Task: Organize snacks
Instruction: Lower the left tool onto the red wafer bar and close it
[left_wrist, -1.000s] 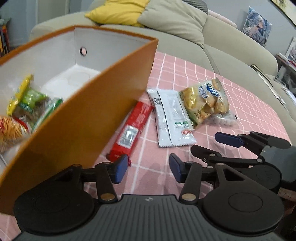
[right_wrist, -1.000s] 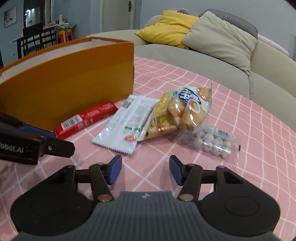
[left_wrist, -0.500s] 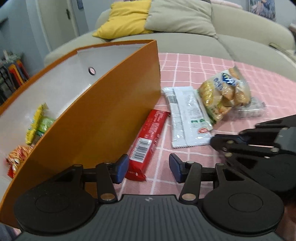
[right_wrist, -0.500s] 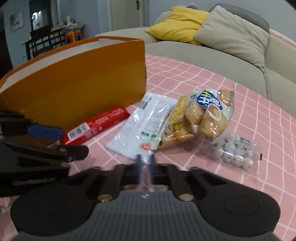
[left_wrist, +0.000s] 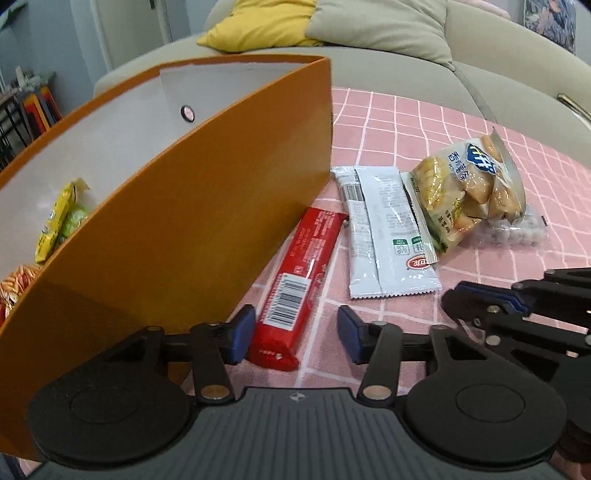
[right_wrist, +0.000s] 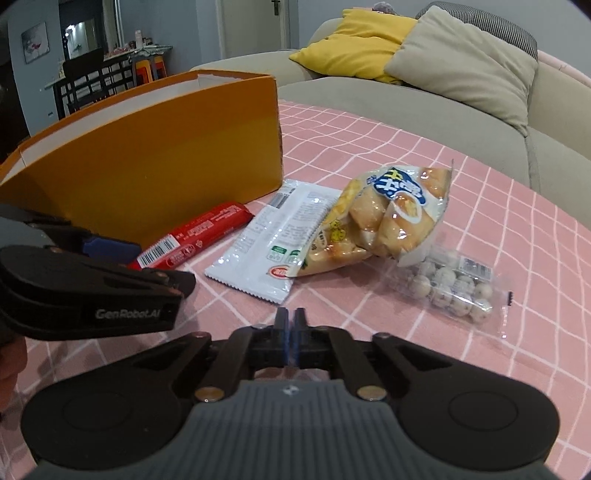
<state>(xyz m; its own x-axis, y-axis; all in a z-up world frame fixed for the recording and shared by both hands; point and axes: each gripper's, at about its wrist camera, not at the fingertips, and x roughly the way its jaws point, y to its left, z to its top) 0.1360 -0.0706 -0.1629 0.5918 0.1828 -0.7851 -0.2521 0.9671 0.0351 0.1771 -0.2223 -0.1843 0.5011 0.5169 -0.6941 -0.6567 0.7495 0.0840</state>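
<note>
Left wrist view: the left gripper (left_wrist: 296, 338) stands with its jaws apart and nothing between them, its blue pads either side of the near end of the red snack bar (left_wrist: 301, 278), which lies flat along the foot of the orange box (left_wrist: 207, 229). That line-up suggests the bar is the next thing meant for pickup. The box is open at the top, and a yellow-green packet (left_wrist: 59, 221) and an orange packet (left_wrist: 14, 288) already sit inside against its white inner wall, so it reads as the collecting place. Just right of the box lie the white sachet (left_wrist: 388, 236), the bag of small breads (left_wrist: 469, 192) overlapping it, and beyond that a clear bag of round balls (left_wrist: 517, 230), all on the pink checked cloth (left_wrist: 406, 122). The bar shows a barcode; its other print is too small to read.

Right wrist view: the right gripper (right_wrist: 290, 334) has its jaws pressed together and holds nothing, parked low over the cloth right of the box, probably just out of the way. The left gripper's body reads "GenRobot.AI". The bread bag carries a blue logo with Chinese characters I cannot make out
</note>
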